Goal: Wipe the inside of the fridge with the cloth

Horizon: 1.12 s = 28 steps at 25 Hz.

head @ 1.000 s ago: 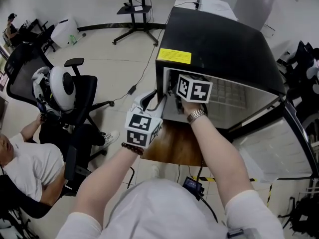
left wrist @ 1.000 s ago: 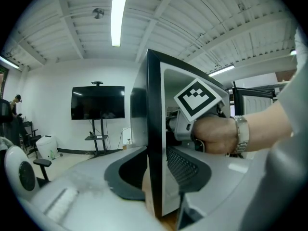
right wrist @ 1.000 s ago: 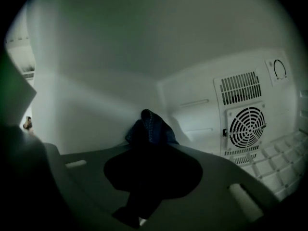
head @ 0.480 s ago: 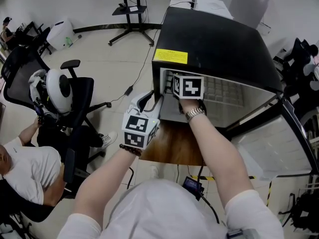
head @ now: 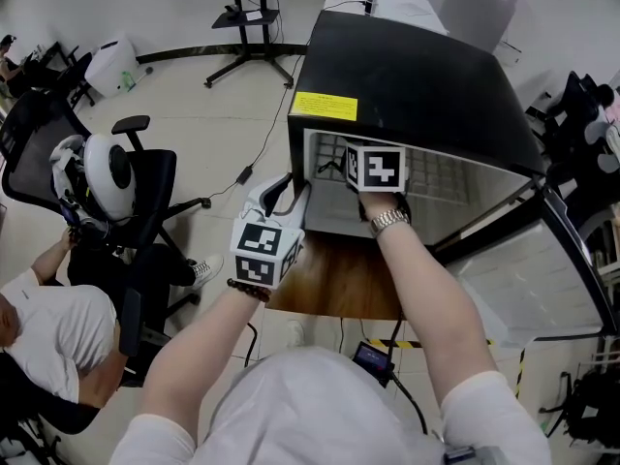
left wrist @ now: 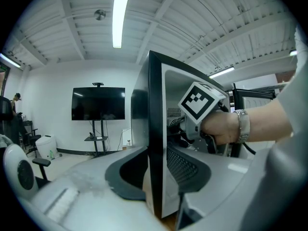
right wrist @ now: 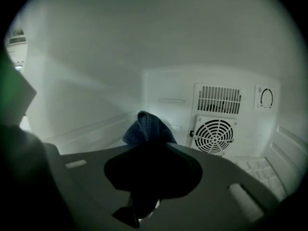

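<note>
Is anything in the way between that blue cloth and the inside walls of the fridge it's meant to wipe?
Nothing visible does. The right gripper holds the cloth inside the fridge, and only open space lies between it and the back wall with its fan grille.

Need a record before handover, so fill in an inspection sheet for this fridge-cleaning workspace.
surface: wooden table under the fridge, bare at the front.
job's things: black fridge, its door swung open to the right; blue cloth inside it.
clutter: nothing seen.
grippers: left gripper clamps the fridge's left wall; right gripper is inside the fridge, shut on the cloth.
cables: black cable runs across the floor beside the fridge.
surroundings: office chair, seated person, screen stand.
</note>
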Motion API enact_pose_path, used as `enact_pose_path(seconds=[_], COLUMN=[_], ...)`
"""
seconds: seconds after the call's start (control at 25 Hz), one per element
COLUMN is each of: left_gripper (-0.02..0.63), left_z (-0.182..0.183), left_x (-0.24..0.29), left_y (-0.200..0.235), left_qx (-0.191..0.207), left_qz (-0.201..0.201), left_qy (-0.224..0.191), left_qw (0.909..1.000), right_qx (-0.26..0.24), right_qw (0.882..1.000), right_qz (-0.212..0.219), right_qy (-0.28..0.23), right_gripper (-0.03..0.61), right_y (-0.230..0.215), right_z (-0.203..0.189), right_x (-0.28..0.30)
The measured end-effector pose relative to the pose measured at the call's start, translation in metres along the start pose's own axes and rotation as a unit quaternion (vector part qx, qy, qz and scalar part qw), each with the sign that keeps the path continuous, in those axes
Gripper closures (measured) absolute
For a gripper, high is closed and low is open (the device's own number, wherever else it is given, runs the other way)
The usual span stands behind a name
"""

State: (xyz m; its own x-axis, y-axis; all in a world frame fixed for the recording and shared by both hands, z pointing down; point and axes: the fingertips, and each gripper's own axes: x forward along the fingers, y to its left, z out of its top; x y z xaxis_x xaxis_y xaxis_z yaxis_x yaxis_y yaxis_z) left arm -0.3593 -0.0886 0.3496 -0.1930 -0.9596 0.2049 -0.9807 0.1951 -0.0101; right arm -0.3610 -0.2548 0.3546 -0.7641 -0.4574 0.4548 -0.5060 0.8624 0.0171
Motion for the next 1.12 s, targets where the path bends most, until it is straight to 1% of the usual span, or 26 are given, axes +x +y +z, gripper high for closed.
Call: enact_pose_path(seconds=[0.52,1.12], left_gripper=[0.499,0.500], left_z=[0.000,0.000], left_x=[0.000,0.000], left_y=[0.001,0.002], left_qx=[0.000,-0.003], left_qz=[0.008,0.013], left_qy=[0.000,0.001], left_qw=[1.0000,0.9999], right_qx=[-0.010,-0.022], right_qw=[0.999,0.997], right_qz=[-0.031,-0.069], right_qy=[-0.002,-0.007], right_gripper=[0.508,0.508], right_y=[-0.040,-0.086], right_z=[-0.012,-0.015], right_x=[-0.020,-0.040])
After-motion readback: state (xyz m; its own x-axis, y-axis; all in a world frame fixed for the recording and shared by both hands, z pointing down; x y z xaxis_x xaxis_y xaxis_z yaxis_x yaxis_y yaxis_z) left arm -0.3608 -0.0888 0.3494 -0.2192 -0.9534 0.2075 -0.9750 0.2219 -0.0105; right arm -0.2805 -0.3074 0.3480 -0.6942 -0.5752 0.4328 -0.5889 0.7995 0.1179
